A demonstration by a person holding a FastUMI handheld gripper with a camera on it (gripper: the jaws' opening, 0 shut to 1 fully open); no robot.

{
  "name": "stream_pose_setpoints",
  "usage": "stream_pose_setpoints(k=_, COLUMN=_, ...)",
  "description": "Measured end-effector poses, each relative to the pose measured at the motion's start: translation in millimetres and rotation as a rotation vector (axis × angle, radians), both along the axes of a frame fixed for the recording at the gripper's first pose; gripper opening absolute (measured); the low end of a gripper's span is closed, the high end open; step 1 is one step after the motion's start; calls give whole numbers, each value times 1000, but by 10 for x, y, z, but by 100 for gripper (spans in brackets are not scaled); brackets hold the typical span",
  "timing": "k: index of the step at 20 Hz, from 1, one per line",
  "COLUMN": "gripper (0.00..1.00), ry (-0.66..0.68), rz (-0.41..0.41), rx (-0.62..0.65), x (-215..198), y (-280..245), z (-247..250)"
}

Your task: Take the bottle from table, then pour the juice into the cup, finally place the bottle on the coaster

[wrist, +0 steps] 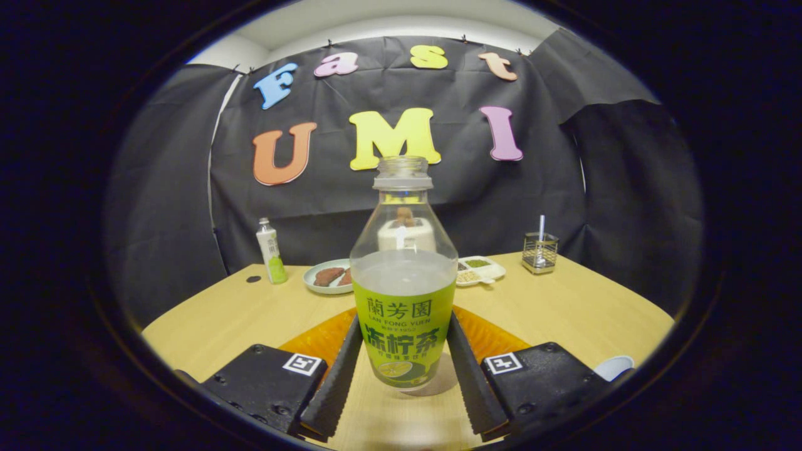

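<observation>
My gripper [404,382] pinches the uncapped bottle [403,294] low on its label, its base just above the table [564,313] before the coaster [326,341]; I should lift straight, keeping it upright

The bottle [403,275] stands between the gripper [403,376] fingers and hides much behind it: the middle of the orange coaster [495,338], and most of a pale container with something brown on top, seen only through the clear neck. Whether the fingers [335,382] actually press the bottle's sides cannot be told. The cup [615,366] is cut off behind the gripper body, just its rim showing. Food on the plate [327,276] and in the divided tray [481,270] is too small to identify.
</observation>
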State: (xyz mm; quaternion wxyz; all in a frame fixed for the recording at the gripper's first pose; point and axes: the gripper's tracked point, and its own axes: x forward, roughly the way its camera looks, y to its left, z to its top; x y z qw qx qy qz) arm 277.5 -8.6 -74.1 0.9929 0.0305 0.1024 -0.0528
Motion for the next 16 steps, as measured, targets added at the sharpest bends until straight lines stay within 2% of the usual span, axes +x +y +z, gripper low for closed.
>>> stream_pose_setpoints(k=10, gripper=80, ry=85, rz=-16, rx=-28, x=262, y=-137, z=-310)
stream_pose_setpoints(k=16, gripper=83, ry=113, rz=-27, rx=-42, x=218, y=-187, z=-303)
